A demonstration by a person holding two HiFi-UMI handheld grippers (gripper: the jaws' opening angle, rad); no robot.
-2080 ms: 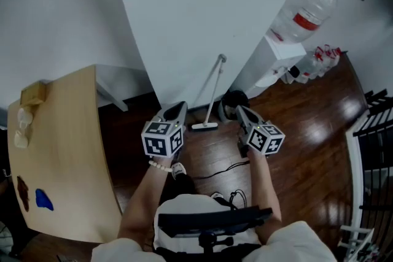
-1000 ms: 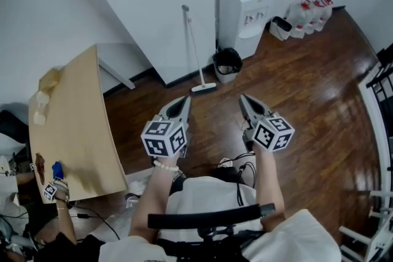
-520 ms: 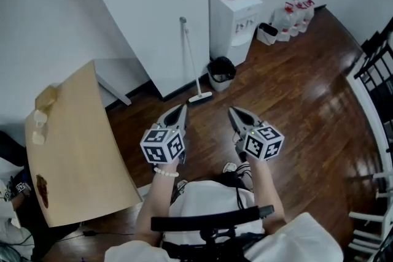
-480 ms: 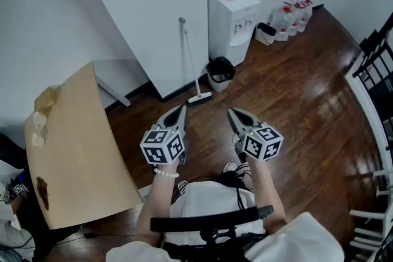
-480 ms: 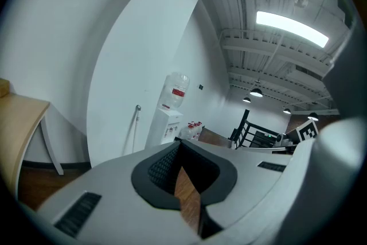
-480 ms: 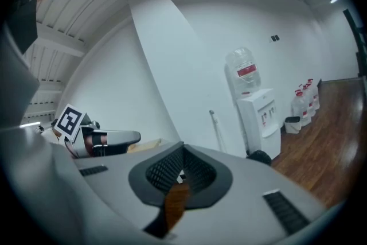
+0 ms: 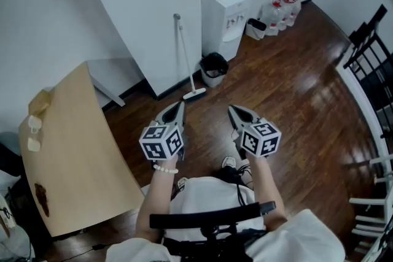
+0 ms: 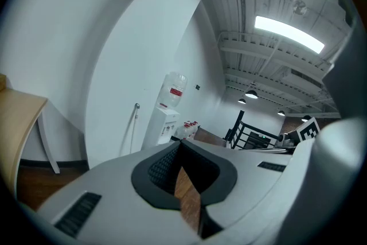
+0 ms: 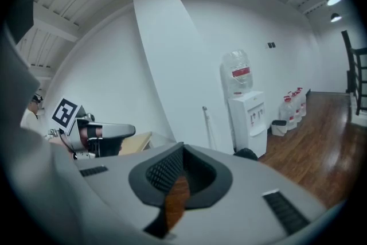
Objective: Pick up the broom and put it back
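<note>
The broom [image 7: 184, 58] leans upright against the white wall, its white head [image 7: 194, 94] on the wooden floor. Both grippers hover side by side over the floor, short of the broom and apart from it. My left gripper [image 7: 180, 104] is shut with nothing in it, and its tips point toward the broom head. My right gripper [image 7: 231, 109] is shut and empty too, to the right of the broom. The left gripper view shows the broom handle [image 8: 133, 123] far off past the closed tips [image 8: 180, 142]. From the right gripper view, the handle [image 9: 207, 123] stands beyond the closed tips [image 9: 182, 146].
A water dispenser [image 7: 224, 15] stands right of the broom, with a black bin [image 7: 213, 64] at its foot and water jugs [image 7: 279, 6] further right. A wooden table [image 7: 67, 150] fills the left. A black railing [image 7: 368, 52] runs along the right edge.
The broom, dispenser and wall have drawn further from both grippers, as the person backed away. The broom still leans on the wall. Both grippers have stayed shut.
</note>
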